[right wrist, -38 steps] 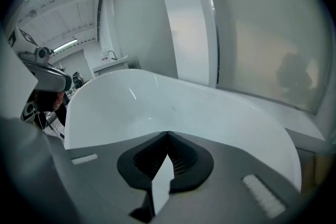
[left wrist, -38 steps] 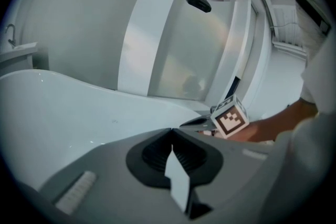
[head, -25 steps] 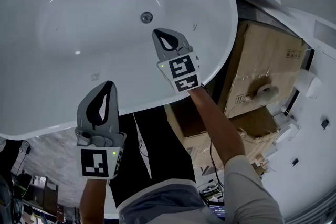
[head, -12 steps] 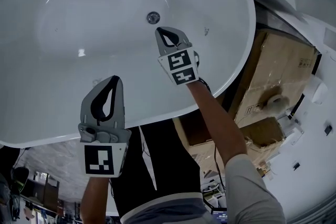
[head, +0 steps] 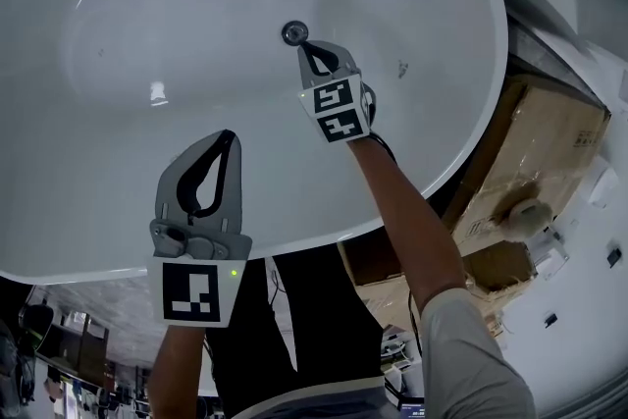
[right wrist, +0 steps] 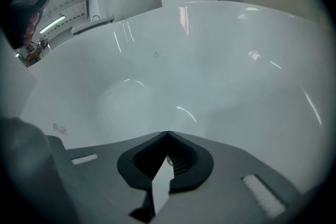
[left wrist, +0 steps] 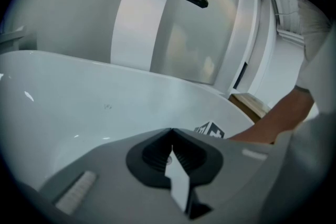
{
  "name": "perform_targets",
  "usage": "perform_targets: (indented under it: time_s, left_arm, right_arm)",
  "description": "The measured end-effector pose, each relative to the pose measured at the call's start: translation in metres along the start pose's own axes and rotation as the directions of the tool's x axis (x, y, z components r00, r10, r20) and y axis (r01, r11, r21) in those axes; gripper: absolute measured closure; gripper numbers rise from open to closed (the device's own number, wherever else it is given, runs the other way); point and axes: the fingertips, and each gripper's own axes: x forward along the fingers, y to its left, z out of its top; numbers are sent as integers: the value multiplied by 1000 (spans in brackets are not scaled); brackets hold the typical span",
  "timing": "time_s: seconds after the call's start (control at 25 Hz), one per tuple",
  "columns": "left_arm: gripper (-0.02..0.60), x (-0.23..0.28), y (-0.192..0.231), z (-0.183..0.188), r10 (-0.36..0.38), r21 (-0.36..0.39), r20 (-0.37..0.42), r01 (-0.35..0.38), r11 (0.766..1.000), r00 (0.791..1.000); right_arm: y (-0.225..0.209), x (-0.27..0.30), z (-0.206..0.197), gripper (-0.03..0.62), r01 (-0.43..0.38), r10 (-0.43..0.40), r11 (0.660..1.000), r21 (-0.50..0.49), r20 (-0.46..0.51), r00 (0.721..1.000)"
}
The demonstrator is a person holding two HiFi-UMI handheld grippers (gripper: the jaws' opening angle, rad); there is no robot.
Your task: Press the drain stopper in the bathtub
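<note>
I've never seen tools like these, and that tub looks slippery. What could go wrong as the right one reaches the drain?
1. The right gripper has a narrow, shut tip close beside the small drain stopper; it could slip off instead of pressing squarely.
2. The bathtub is glossy and curved, so a missed push might skid and scuff it.
3. The left gripper hangs shut and empty, so nothing steadies the reach.
</note>
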Motion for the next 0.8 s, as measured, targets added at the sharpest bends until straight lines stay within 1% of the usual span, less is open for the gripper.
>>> perform_targets:
  time_s: [0.08, 0.2, 0.36, 0.56, 0.8]
  left_arm:
    - [581, 10, 2, -5, 3, -6, -5, -3, 1000, 1000]
    - [581, 22, 7, -13, 11, -42, -27, -12, 999, 1000]
    - [581, 42, 12, -16, 14, -32, -12, -14, 999, 1000]
    - [581, 56, 21, -21, 28, -74, -23, -29, 997, 999]
    - [581, 69, 37, -29, 53, -81, -26, -55, 995, 998]
  right_arm:
    - [-5, 13, -14, 594, 11, -11, 1000, 13, -24, 1000]
    - [-10, 31, -31, 594, 21, -20, 1000, 16, -50, 999]
    - [-14, 54, -43, 594, 10, -8, 1000, 25, -66, 998]
    - [-22, 77, -57, 594, 6, -3, 999, 37, -90, 996]
    - [-30, 104, -72, 594, 16, -9, 998, 55, -115, 993]
